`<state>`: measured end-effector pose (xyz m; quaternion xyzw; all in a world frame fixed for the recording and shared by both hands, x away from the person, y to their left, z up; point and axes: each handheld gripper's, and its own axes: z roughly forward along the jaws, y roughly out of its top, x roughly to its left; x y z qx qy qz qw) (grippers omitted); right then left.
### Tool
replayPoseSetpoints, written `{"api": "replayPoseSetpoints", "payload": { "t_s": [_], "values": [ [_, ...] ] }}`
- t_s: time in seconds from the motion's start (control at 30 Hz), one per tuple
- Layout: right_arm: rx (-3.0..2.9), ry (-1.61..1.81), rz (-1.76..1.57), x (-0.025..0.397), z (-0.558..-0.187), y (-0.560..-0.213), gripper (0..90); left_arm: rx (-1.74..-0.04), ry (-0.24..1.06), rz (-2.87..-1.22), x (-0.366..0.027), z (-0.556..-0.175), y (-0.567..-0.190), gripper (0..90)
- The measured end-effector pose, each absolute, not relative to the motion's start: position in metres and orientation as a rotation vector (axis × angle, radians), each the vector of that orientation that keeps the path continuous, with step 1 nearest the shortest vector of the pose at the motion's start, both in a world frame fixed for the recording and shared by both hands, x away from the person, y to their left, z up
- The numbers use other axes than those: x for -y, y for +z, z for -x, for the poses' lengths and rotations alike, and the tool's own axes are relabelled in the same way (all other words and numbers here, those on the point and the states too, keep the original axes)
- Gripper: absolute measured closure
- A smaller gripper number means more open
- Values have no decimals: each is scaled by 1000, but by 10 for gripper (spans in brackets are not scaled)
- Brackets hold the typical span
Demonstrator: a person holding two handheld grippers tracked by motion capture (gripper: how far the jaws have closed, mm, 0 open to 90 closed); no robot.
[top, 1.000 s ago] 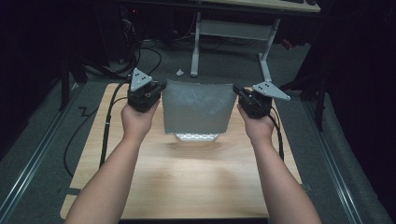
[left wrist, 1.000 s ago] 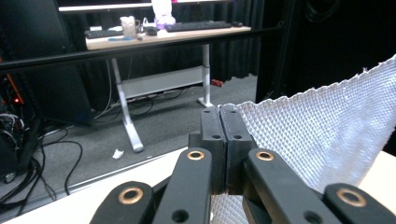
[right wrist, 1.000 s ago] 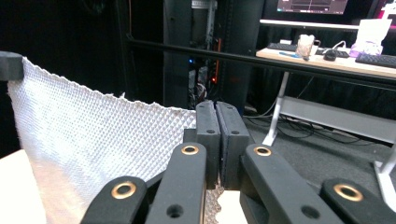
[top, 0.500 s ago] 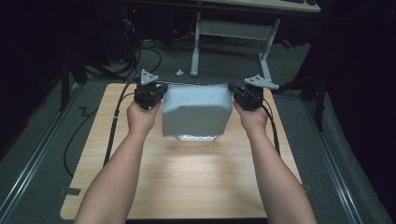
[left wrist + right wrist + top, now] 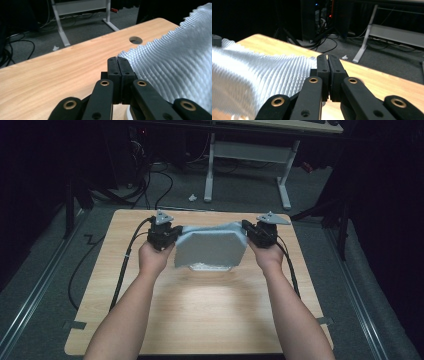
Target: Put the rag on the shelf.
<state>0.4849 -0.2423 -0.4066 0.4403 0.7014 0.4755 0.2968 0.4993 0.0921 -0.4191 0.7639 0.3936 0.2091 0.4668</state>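
With both the left gripper (image 5: pixel 172 238) and right gripper (image 5: pixel 248 234) clamped tight on corners of the pale grey waffle-weave cloth (image 5: pixel 210 247), I'd keep it taut and level while lowering it onto the light wooden table (image 5: pixel 200 320).

No readable text, label, brand, number or sign appears on anything in these views.

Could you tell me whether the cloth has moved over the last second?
Yes. The cloth, held by both grippers, has sunk toward the wooden table; its lower edge now looks bunched on the tabletop instead of hanging free.
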Motion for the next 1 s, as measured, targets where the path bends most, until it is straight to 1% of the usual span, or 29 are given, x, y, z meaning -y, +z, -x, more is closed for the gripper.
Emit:
{"api": "replayPoseSetpoints", "payload": {
  "t_s": [0.3, 0.43, 1.0],
  "values": [
    [-1914, 1236, -1138, 238, -471, -429, 896, -931, 477, -1893, -91, -488, -434, 896],
    [-1918, 1240, -1144, 237, -469, -436, 895, -941, 453, -1895, -93, -487, -441, 895],
    [-1941, 1216, -1160, 234, -465, -453, 895, -956, 393, -1926, -92, -481, -463, 895]
  ]
}}
